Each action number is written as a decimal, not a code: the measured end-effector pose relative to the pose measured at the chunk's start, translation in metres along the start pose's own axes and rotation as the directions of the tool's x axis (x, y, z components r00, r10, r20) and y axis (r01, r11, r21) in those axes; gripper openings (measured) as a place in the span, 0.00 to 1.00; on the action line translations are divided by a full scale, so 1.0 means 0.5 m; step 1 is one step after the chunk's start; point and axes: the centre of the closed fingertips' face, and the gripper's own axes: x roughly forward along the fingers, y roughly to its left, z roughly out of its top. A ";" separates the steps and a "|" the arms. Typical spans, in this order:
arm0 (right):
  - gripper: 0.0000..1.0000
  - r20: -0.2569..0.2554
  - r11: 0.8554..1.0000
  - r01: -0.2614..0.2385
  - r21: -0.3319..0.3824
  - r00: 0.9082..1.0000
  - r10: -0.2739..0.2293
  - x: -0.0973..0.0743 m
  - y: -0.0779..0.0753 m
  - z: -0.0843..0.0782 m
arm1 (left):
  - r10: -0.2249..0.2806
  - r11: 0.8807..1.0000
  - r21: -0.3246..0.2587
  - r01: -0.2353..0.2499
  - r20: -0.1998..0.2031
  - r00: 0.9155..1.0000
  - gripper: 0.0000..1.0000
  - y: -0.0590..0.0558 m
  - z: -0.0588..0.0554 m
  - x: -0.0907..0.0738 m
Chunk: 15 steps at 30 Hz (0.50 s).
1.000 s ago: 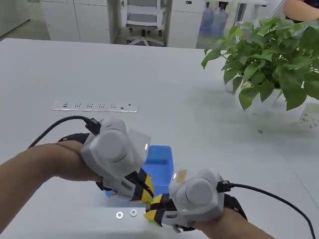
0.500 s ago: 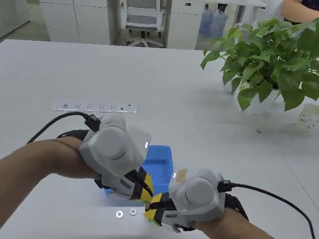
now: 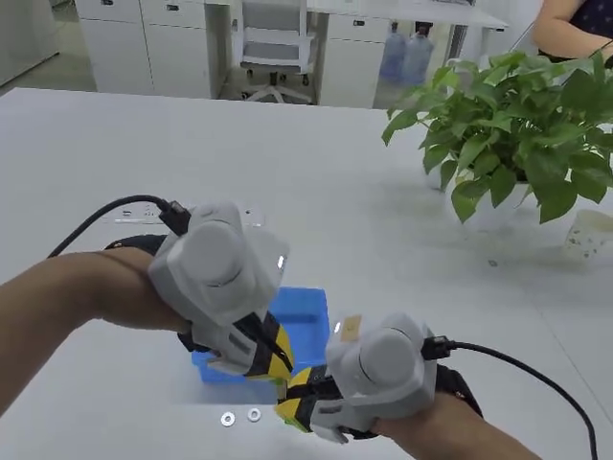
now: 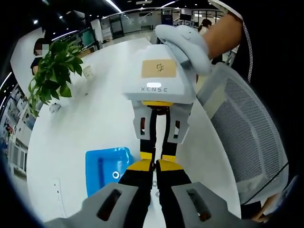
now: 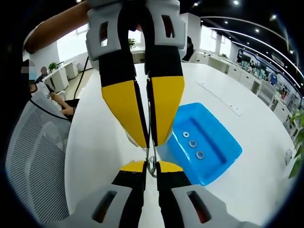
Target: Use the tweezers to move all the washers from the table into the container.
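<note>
Near edge of the table [image 3: 115, 144], head view: the left gripper [image 3: 275, 352] and right gripper [image 3: 297, 401] meet tip to tip at the near side of the blue container [image 3: 305, 307]. Right gripper view: both sets of jaws stand narrow, pinched on the tweezers [image 5: 151, 164] that run between them. Three washers [image 5: 192, 143] lie in the container; two loose washers [image 3: 227, 419] rest on the table just near of it. Judged risks: opposed pulls could twist the slim tweezers out of one grip and drop them, scattering the loose washers; a pinch across both blades would hold them shut. Whether the tweezer tips carry a washer cannot be told.
</note>
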 end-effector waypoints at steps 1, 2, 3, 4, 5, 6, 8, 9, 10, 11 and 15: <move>0.09 0.000 1.000 0.000 -0.002 1.000 0.000 -0.003 0.000 0.003 | 0.000 1.000 0.001 0.000 -0.001 1.000 0.06 0.001 0.002 -0.003; 0.09 0.000 1.000 0.000 -0.003 1.000 0.000 -0.005 0.000 0.005 | -0.001 1.000 0.001 0.001 -0.002 1.000 0.06 0.001 0.004 -0.005; 0.09 0.000 1.000 0.000 -0.003 1.000 0.000 -0.007 -0.001 0.007 | -0.001 1.000 0.001 0.001 -0.002 1.000 0.06 0.002 0.006 -0.007; 0.09 -0.001 1.000 -0.001 -0.004 1.000 0.001 -0.009 -0.001 0.009 | -0.003 1.000 -0.002 0.003 -0.003 1.000 0.06 0.002 0.008 -0.009; 0.09 -0.003 1.000 -0.002 -0.006 1.000 0.002 -0.011 -0.001 0.011 | -0.004 1.000 -0.003 0.004 -0.003 1.000 0.06 0.003 0.011 -0.012; 0.09 -0.004 1.000 0.000 -0.010 1.000 0.000 -0.013 -0.002 0.013 | -0.003 1.000 -0.002 0.003 -0.003 1.000 0.06 0.003 0.012 -0.014; 0.09 -0.004 1.000 0.003 -0.010 1.000 -0.003 -0.018 -0.005 0.017 | 0.000 1.000 0.001 0.000 -0.001 1.000 0.06 0.005 0.016 -0.018; 0.09 -0.004 1.000 0.004 -0.008 1.000 -0.004 -0.021 -0.007 0.020 | 0.003 1.000 0.002 -0.003 -0.001 1.000 0.06 0.007 0.018 -0.021; 0.09 -0.005 1.000 0.005 -0.010 1.000 -0.005 -0.022 -0.008 0.021 | 0.005 1.000 0.004 -0.005 0.000 1.000 0.06 0.009 0.020 -0.024; 0.09 -0.007 1.000 0.006 -0.012 1.000 -0.006 -0.025 -0.010 0.023 | 0.007 1.000 0.006 -0.007 0.002 1.000 0.06 0.010 0.022 -0.025; 0.09 -0.013 1.000 0.008 -0.015 1.000 -0.008 -0.031 -0.018 0.031 | 0.013 1.000 0.012 -0.013 0.003 1.000 0.06 0.017 0.028 -0.032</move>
